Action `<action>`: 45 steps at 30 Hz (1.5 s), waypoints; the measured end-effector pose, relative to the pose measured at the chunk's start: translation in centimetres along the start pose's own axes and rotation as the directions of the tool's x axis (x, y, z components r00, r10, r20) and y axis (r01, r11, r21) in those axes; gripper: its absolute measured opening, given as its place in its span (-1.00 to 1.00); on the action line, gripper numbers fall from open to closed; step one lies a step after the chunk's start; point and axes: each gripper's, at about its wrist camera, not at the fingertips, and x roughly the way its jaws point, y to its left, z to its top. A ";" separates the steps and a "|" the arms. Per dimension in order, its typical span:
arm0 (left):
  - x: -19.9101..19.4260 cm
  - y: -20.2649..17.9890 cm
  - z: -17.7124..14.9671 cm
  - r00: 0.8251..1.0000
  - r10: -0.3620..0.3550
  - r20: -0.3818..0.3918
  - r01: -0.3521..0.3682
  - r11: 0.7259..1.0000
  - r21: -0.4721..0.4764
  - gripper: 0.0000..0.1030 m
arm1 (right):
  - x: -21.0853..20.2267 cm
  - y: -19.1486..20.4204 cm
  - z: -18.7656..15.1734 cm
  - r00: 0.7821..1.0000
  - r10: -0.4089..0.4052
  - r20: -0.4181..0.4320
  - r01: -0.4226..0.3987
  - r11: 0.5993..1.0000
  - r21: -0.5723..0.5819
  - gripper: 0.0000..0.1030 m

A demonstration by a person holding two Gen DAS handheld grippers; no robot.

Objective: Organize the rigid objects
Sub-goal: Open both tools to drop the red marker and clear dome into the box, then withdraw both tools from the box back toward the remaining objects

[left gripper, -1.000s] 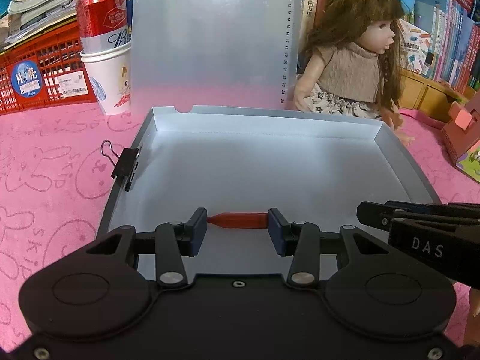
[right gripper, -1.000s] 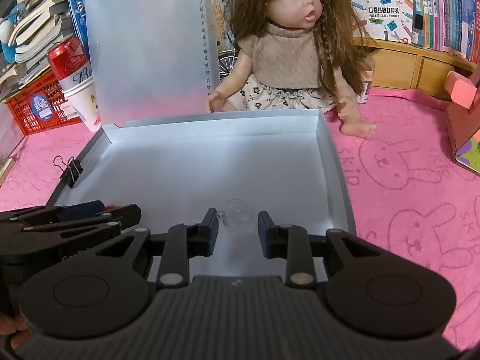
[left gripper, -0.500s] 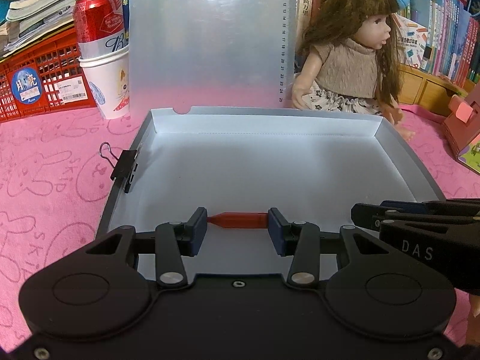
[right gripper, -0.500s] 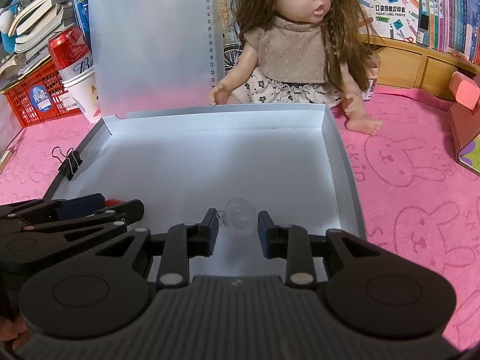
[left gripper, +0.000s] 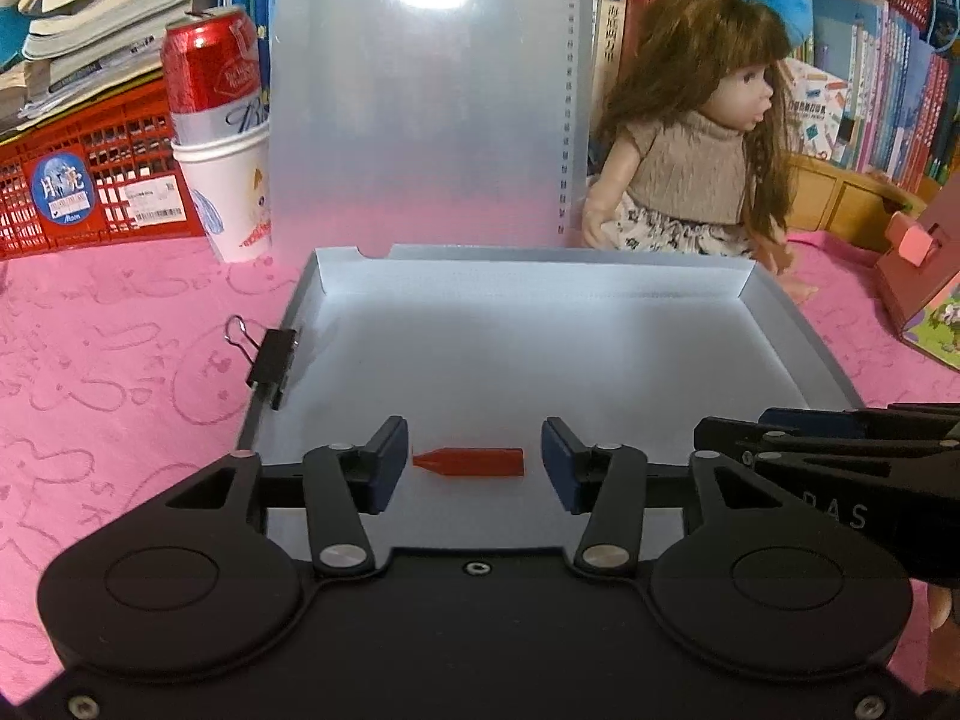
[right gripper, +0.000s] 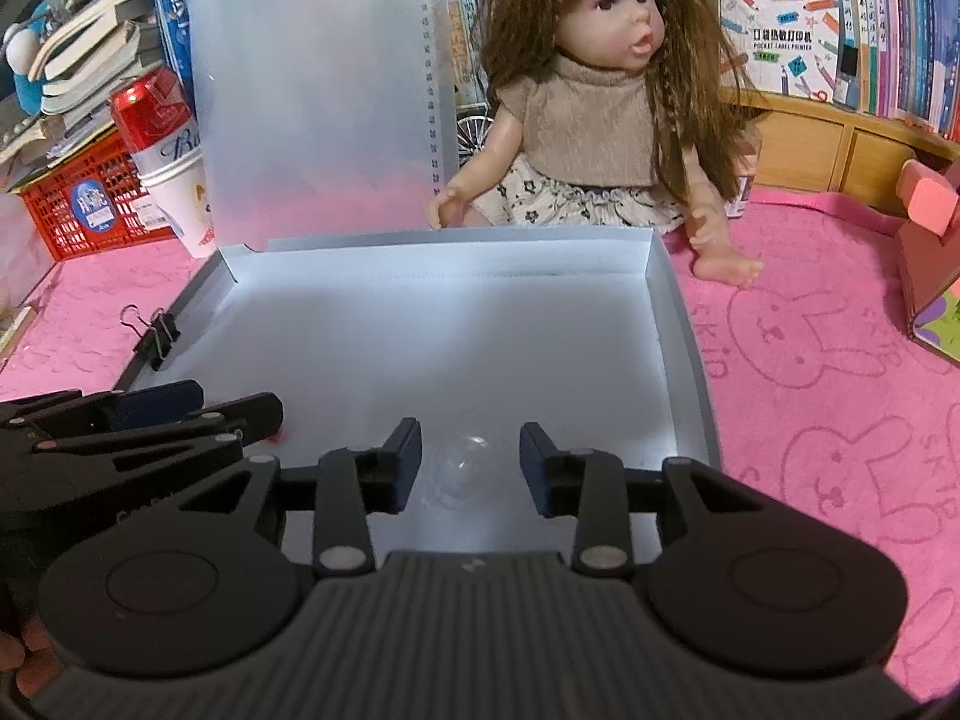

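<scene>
Setting: pink rabbit-print cloth over the table (left gripper: 108, 360); bookshelves, a red plastic crate (left gripper: 78, 192) and a long-haired doll in a beige knitted top (right gripper: 594, 114) along the far side.
Container: shallow grey-white cardboard box (left gripper: 780, 312), open, its translucent plastic lid (left gripper: 420, 120) standing upright at the far wall; a black binder clip (left gripper: 270, 360) grips the left wall.
Item 1: small red plastic tapered piece (left gripper: 471, 461), lying flat on the box floor near the near edge.
Item 2: clear domed plastic piece (right gripper: 462, 468), resting on the box floor to the right of item 1.
Left gripper (left gripper: 474, 465): fingers have just been parting; the red piece lies between them, a gap showing at each end, not gripped.
Right gripper (right gripper: 468, 468): fingers have just been spreading; the clear dome sits between them, free of both.
Step in hand: release, both items apparently deposited in the box.
Next move: likely a clean withdrawal of each gripper, up and back, without nudging the loose pieces.
Left view only: the whole red piece.
Right view only: the clear dome; of the red piece only a sliver shows, under the left gripper.
</scene>
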 end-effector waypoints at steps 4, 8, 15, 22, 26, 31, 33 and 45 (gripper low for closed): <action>-1.6 0.4 0.0 1.000 -0.012 0.023 0.012 1.000 0.002 0.08 | -1.5 0.2 0.0 1.000 0.001 0.026 0.000 1.000 -0.025 0.17; -3.5 0.9 -0.2 0.998 -0.019 0.055 0.019 1.000 0.002 0.14 | -3.3 0.6 -0.4 0.998 0.005 0.061 -0.001 0.998 -0.058 0.33; -6.8 1.7 -1.4 0.994 -0.060 0.091 0.061 0.998 -0.012 0.29 | -6.4 0.9 -1.8 0.994 0.022 0.110 -0.012 0.996 -0.088 0.63; -10.1 1.7 -4.0 0.989 -0.083 0.123 0.083 0.997 0.007 0.51 | -9.5 1.2 -3.9 0.985 0.050 0.165 -0.033 0.994 -0.101 0.70; -11.6 1.6 -6.0 0.986 -0.091 0.139 0.090 0.996 0.011 0.54 | -10.8 1.1 -5.4 0.981 0.064 0.183 -0.048 0.995 -0.091 0.73; -13.5 1.2 -8.2 0.982 -0.093 0.163 0.087 0.995 0.043 0.59 | -12.1 0.9 -7.4 0.978 0.072 0.196 -0.056 0.995 -0.084 0.73; -14.2 1.0 -9.1 0.981 -0.087 0.175 0.079 0.996 0.051 0.63 | -12.6 0.8 -8.1 0.976 0.072 0.204 -0.055 0.995 -0.086 0.73; -16.3 1.6 -13.7 0.983 -0.087 0.159 0.077 0.995 0.067 0.63 | -14.1 0.8 -12.5 0.977 0.055 0.206 -0.036 0.995 -0.093 0.73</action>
